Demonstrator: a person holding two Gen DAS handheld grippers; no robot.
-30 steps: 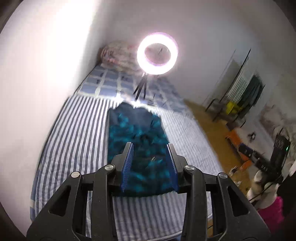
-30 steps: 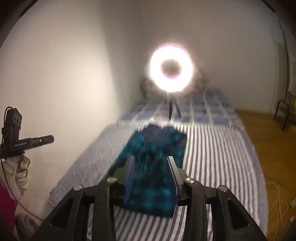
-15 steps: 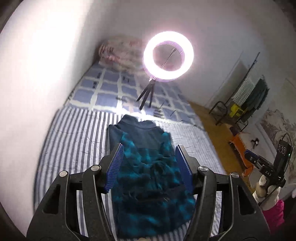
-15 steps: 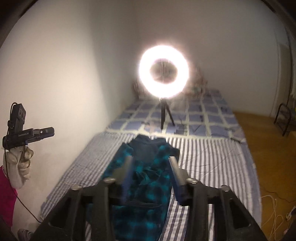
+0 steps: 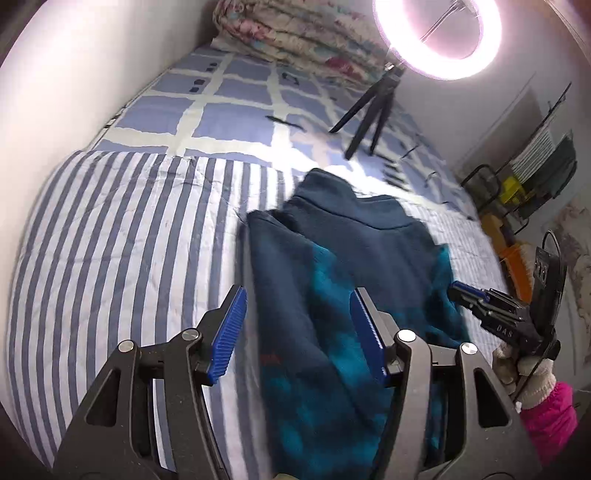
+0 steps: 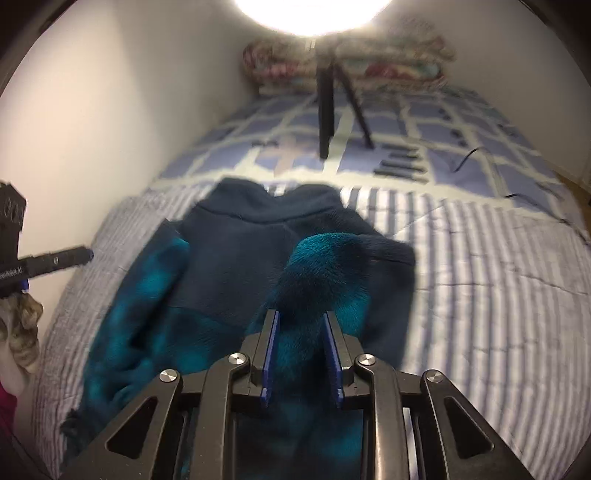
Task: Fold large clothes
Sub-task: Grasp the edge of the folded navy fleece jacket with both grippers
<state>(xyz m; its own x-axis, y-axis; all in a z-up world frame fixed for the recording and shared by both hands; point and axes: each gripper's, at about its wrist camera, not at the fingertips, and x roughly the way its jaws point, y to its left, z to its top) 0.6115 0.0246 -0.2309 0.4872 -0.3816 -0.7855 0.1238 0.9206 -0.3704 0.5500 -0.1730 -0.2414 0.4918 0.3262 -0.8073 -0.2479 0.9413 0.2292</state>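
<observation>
A dark navy and teal checked fleece jacket point(image 5: 351, 266) lies on the striped bed cover point(image 5: 129, 240), collar away from me. My left gripper point(image 5: 297, 295) hangs open just above the jacket's left edge, nothing between its blue pads. In the right wrist view the jacket point(image 6: 229, 266) fills the middle. A raised teal fold point(image 6: 325, 266) sits by its right shoulder. My right gripper point(image 6: 300, 319) is low over that fold, its jaws closing with fleece seen between the narrow pads. Each gripper also shows in the other view: the right gripper point(image 5: 461, 288) and the left gripper point(image 6: 83, 254).
A ring light on a black tripod point(image 5: 369, 110) stands on the checked sheet point(image 5: 229, 114) beyond the collar. A folded floral quilt point(image 5: 295, 33) lies at the bed head. A white wall point(image 5: 74, 92) runs along the left. A clothes rack point(image 5: 535, 166) stands right. A gloved hand point(image 5: 532, 380) holds the right gripper.
Both grippers have come down and forward to the jacket, which now looks much larger. The left jaws have widened; the right jaws have narrowed over the teal fold.
</observation>
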